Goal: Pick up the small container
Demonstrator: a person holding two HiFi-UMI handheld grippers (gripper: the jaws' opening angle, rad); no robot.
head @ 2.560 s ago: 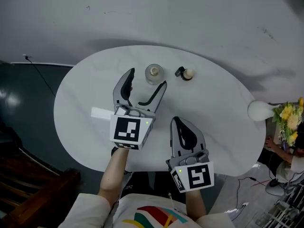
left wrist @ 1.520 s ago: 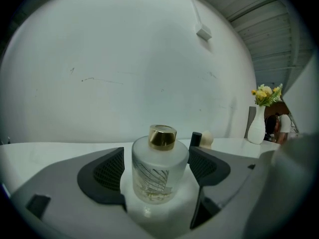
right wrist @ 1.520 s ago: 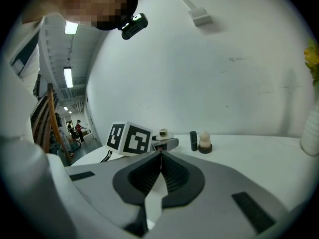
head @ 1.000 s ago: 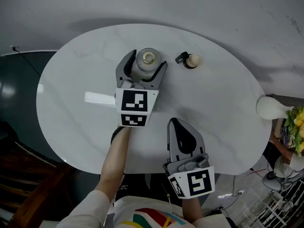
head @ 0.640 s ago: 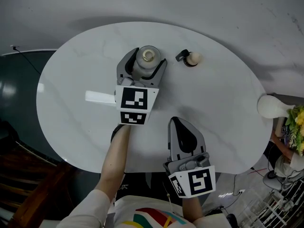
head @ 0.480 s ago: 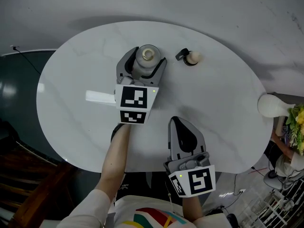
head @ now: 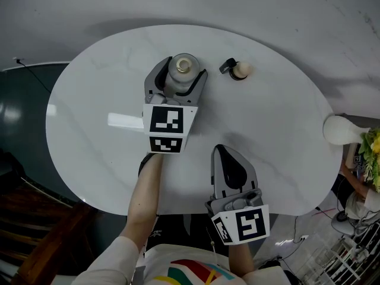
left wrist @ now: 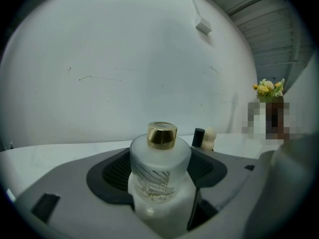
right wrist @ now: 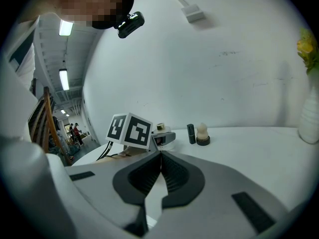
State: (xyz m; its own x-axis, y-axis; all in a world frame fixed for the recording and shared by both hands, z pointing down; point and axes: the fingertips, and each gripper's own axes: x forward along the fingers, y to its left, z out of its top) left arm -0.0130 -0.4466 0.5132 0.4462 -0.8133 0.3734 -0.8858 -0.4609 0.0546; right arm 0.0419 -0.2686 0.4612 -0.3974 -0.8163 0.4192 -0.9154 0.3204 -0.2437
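Since a second ago our left gripper (head: 184, 70) jaws have been closing and now pinch the small container (left wrist: 159, 166); its smooth sides might slip when we lift.

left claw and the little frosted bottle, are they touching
Touching. The left gripper view shows the left claw, which has just been closing, pressed against both sides of the bottle standing inside it, with no gap showing.

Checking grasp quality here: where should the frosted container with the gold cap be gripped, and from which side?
Grip the small container across its round frosted body, below the narrow gold cap, coming from the person's side. It stands upright, so its opposite walls suit the pads. The left tongs, which have just been closing, clasp it there.
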